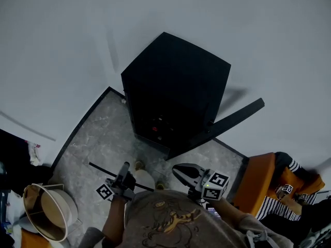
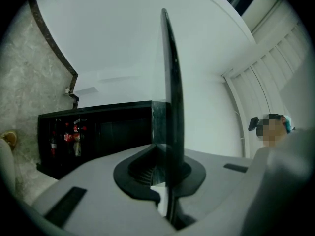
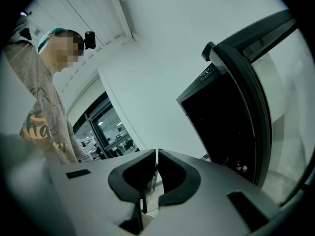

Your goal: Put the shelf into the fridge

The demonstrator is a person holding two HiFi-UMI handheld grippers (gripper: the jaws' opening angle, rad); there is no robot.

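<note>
Your left tool [image 1: 124,168] pinching the glass shelf [image 2: 172,92] on edge, long axis running crosswise before the open black fridge [image 1: 173,92], your right tool [image 1: 179,171] pressed nearly together.

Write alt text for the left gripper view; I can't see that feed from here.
The left gripper is shut on the thin dark shelf, which is seen edge-on and rises straight up the middle of the frame. Behind it stands the black fridge with bottles showing inside at left, against a white wall, with marbled floor at far left.
</note>
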